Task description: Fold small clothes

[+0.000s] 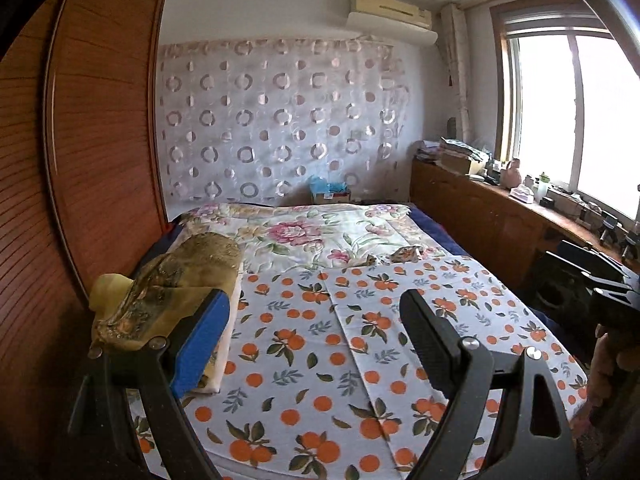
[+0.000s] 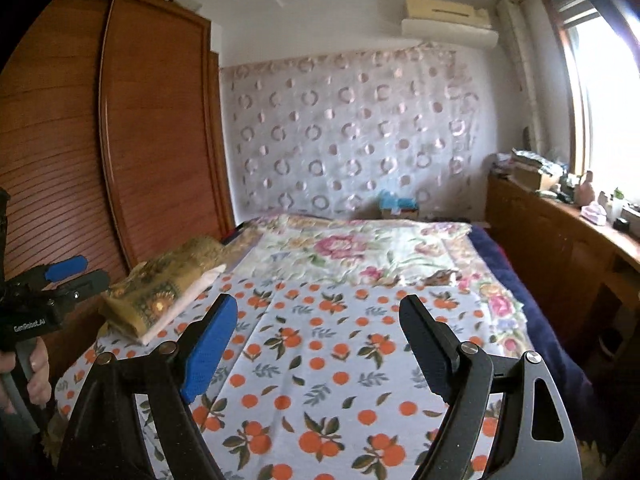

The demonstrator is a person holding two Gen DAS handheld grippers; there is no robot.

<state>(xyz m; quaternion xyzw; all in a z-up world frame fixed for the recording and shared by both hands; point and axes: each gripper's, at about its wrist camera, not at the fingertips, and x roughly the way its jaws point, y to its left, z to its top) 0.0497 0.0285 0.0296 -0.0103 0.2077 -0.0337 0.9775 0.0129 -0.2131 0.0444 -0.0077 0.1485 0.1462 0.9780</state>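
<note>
A stack of folded clothes [image 1: 200, 264], an olive-gold patterned piece on cream ones, lies at the left edge of the bed, partly hidden behind my left gripper's blue finger. My left gripper [image 1: 316, 320] hangs open above the orange-print sheet [image 1: 320, 360] with nothing between its fingers. In the right wrist view the same stack [image 2: 168, 288] lies left of my right gripper [image 2: 320, 332], which is also open and holds nothing. A small crumpled brown-patterned garment [image 1: 404, 256] [image 2: 440, 276] lies far ahead, at the seam between the orange sheet and the floral quilt.
A wooden wardrobe [image 1: 100, 140] stands close along the bed's left side. A low wooden cabinet [image 1: 480, 216] with clutter runs under the window on the right. A floral quilt [image 2: 352, 248] covers the far half of the bed. A hand [image 2: 36, 376] holds the left gripper's handle.
</note>
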